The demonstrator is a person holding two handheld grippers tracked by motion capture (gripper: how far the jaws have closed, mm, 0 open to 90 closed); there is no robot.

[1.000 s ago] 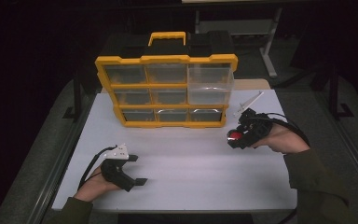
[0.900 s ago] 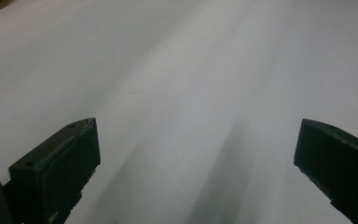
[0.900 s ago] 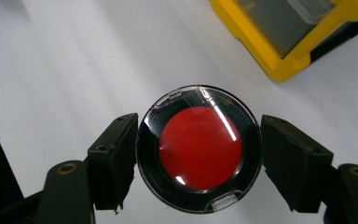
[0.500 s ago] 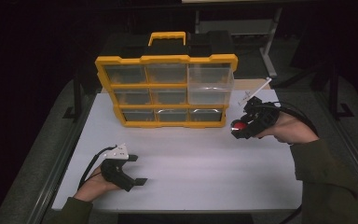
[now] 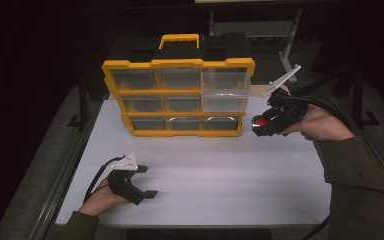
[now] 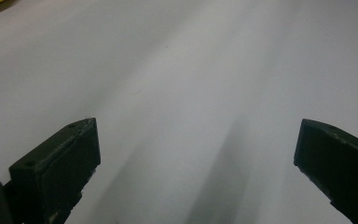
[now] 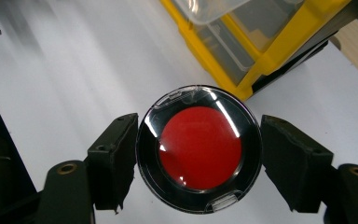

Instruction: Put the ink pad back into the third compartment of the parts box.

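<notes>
The desk [image 5: 205,190] had a smooth, matt white top. The organizer case [image 5: 180,95] looked like yellow hard plastic with clear, glossy plastic drawers, and beside it lay a strip of pale bare wood [image 7: 356,44]. The round case [image 7: 199,148] between the right gripper's [image 7: 198,158] matt black jaws was glossy clear plastic over a red disc.

A round clear case [image 7: 199,148] with a red disc inside, clamped between the right gripper's [image 7: 198,154] jaws beside the yellow organizer [image 5: 180,95].
</notes>
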